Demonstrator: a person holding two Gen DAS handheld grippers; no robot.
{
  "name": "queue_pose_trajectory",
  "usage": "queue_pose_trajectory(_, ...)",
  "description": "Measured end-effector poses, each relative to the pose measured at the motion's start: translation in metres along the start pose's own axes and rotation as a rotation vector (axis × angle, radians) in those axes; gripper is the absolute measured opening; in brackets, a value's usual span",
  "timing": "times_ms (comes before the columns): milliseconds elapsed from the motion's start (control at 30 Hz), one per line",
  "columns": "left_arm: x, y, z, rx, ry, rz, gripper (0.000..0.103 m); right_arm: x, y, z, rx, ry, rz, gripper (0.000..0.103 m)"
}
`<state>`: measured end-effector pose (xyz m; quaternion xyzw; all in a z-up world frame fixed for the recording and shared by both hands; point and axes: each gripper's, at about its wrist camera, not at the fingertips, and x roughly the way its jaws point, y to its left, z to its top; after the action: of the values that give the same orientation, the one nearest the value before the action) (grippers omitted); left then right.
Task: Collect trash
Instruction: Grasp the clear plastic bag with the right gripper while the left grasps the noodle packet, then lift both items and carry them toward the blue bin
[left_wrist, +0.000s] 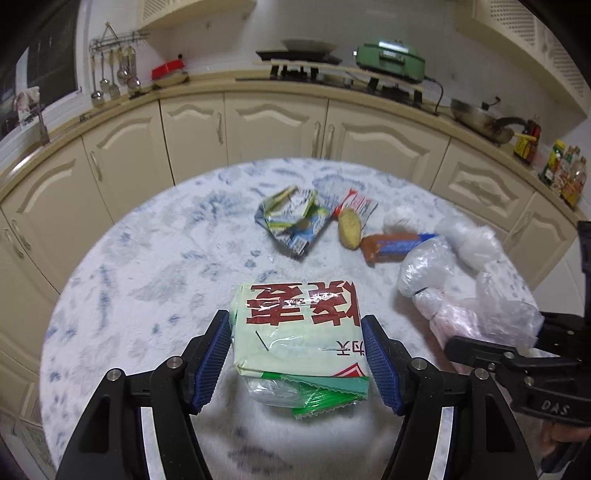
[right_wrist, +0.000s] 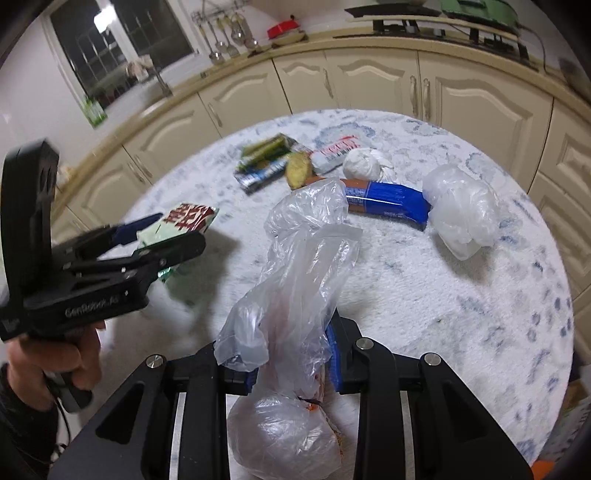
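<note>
between left gripper (left_wrist: 297, 354) jaws: green packet (left_wrist: 299, 332) clamped, long axis pointing away; right gripper (right_wrist: 291, 363) jaws clamped on plastic bag (right_wrist: 295, 280).

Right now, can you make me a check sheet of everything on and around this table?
Surface: round table with a white and blue fuzzy cover.
Job's things: green packet; clear plastic bag; crushed carton; sausage in blue wrapper; white wad; small white ball; red and white wrapper.
Clutter: potato.
Grippers: left tongs grip the green packet; right tongs are shut on the clear plastic bag.
Cables: black cord on the counter.
Surroundings: cream cabinets, stove, pan, hanging utensils.
</note>
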<state>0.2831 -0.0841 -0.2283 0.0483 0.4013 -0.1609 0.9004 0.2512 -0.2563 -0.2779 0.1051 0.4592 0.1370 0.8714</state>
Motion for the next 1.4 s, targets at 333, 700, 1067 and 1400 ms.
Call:
queue_pose_trajectory(333,-0.071,-0.030,0.003,0.017,-0.112,0.006,0.065,-0.054,0.004,0.001,0.007,-0.113,-0.014,0.029)
queue_pose_trajectory(700,-0.136,-0.096,0.022,0.100,-0.272,-0.049,0.065,-0.147,-0.020,0.012,0.026,-0.295,-0.060,0.029)
queue_pose_trajectory(1067,-0.151,-0.168,0.025,0.198,-0.339,-0.194,0.065,-0.234,-0.076,-0.011,0.134,-0.433,-0.171,0.029)
queue_pose_trajectory(1400,-0.109,-0.235,0.036,0.294,-0.264,-0.368,0.065,-0.292,-0.144,-0.049,0.267,-0.487,-0.316,0.029)
